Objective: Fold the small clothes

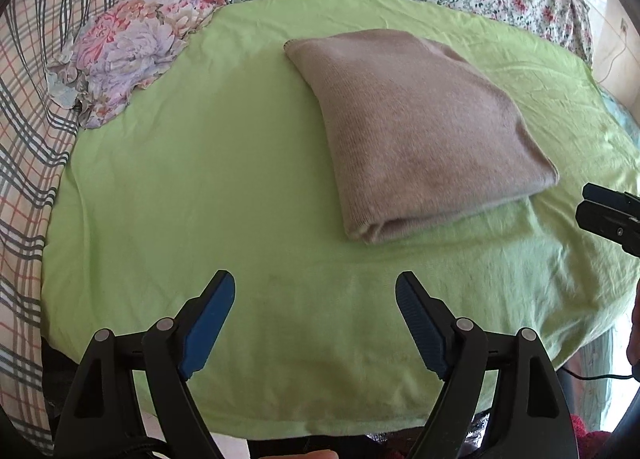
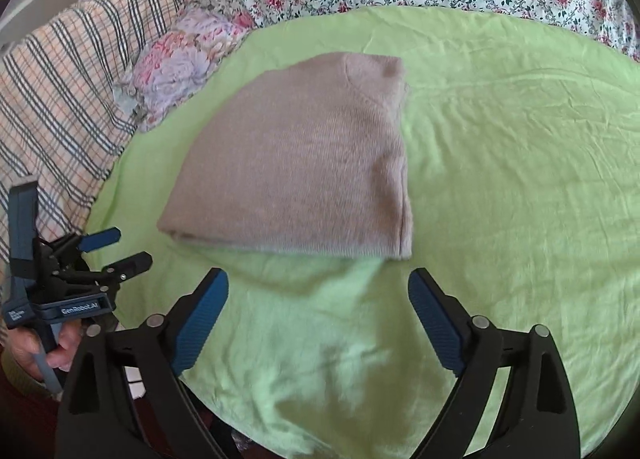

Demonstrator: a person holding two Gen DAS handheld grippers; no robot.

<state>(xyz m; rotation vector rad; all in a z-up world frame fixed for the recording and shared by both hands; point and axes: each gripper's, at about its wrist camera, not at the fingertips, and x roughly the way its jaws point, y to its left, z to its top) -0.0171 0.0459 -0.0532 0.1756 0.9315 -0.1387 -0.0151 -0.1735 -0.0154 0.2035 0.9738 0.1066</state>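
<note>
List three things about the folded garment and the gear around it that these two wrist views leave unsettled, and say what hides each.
1. Folded beige garment: its kind and inner layers, in both views; the top layer covers them.
2. Right gripper in the left wrist view: the picture's right edge cuts it off, so its jaws cannot be judged there.
3. What lies under the green sheet: the sheet covers it in both views.

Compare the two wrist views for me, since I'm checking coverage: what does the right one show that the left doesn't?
Only the right wrist view shows the whole left gripper, open, with the hand holding it. Only the left wrist view shows a cable on the floor at the far right. Both share the folded beige sweater, the green sheet, the floral pillow and the plaid blanket.
</note>
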